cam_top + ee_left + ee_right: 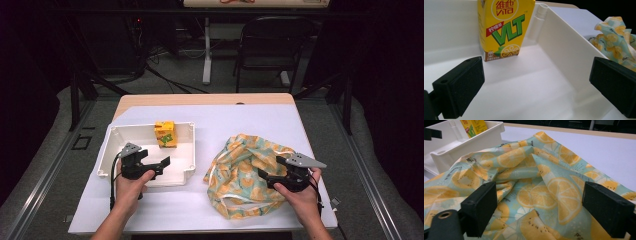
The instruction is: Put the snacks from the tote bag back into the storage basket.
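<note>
Jaws, left: your left gripper [159, 165] stands wide, nothing between the pads; it hovers over the near part of the white tray [186, 131], pointing toward the bench's right edge.
Jaws, right: your right gripper [265, 176] is also spread wide; patterned fabric lies under and between the pads, not pinched.
Carton: the yellow lemon tea carton [165, 134] stands upright inside the tray, against its far wall. In the left gripper view the carton [502, 27] sits ahead of the jaws and well clear of them.
Tray: sits on the left half of the bench, a short way in from the left edge; its right wall [564, 47] divides the carton from the cloth.
Cloth: the crumpled lemon-print cloth [245, 172] lies on the right half of the bench, toward the near edge, just beside the tray's near right corner. In the right gripper view its folds [536, 187] rise between the pads.
Hands: your left hand [131, 186] and right hand [299, 192] each grip their tool from the near edge.
</note>
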A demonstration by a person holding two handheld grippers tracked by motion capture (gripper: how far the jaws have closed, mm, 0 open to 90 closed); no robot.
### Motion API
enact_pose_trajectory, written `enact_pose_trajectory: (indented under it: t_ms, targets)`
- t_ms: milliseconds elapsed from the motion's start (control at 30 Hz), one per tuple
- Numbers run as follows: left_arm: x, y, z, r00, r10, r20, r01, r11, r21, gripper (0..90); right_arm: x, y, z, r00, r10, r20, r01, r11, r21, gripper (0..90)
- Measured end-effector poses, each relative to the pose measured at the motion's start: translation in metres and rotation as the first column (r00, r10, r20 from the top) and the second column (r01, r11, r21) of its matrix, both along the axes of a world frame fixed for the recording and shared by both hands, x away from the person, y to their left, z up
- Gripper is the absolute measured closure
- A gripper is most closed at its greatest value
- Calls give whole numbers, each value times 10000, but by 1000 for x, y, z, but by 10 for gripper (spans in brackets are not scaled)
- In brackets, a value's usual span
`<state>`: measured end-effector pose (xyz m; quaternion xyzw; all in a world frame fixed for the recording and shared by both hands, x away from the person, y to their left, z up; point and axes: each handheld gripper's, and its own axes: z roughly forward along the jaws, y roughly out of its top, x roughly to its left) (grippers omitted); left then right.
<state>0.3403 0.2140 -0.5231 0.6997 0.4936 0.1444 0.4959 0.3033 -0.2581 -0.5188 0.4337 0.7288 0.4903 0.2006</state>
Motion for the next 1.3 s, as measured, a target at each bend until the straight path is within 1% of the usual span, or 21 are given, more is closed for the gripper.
enact_pose_trajectory:
  t_ms: [100,133,267,333,400,533,633,833,900,933,1167,1233,1300]
  targets:
    - [-6,1,0,9999,-73,124,73,10000,38,0,0,1,0,10000,-12,8,12,10000,-69,102]
    - [-9,1,1,9999,-84,151,82,9999,140,0,-1,1,0,10000,-7,20,7,10000,-54,101]
    - [-16,3,1,9995,-198,248,192,9995,234,0,-2,-2,0,10000,-39,16,39,10000,-27,93]
    - [-20,6,1,9992,-265,295,260,9995,149,0,-3,-4,0,10000,-69,-3,69,10000,-66,92]
    - [-23,8,2,9993,-302,229,300,9995,69,0,-4,-5,0,9999,-151,12,151,9999,-3,91]
    - [-31,12,1,9986,-324,407,320,9994,110,0,-7,-8,1,9998,-203,0,203,9997,-96,83]
    - [-36,17,0,9987,-249,438,248,9997,37,0,-9,-11,3,9994,-329,57,329,9995,16,81]
    - [-45,27,-3,9991,-150,405,142,9997,189,0,-10,-14,3,9993,-365,18,365,9993,-57,75]
    - [-48,31,-3,9990,-100,445,91,9998,198,0,-11,-14,3,9990,-443,-20,443,9989,-118,74]
    - [-49,33,-4,9990,-67,449,59,9998,180,0,-12,-16,2,9993,-374,-47,373,9992,-123,72]
    - [-55,48,-4,9983,213,534,-218,9997,92,0,-16,-26,0,9978,-635,-207,632,9979,-159,71]
    - [-57,51,-4,9978,243,610,-255,9995,193,0,-16,-26,0,9978,-648,-154,646,9978,-163,71]
    - [-58,54,-5,9976,264,642,-273,9995,137,0,-16,-27,-1,9980,-619,-154,617,9980,-136,71]
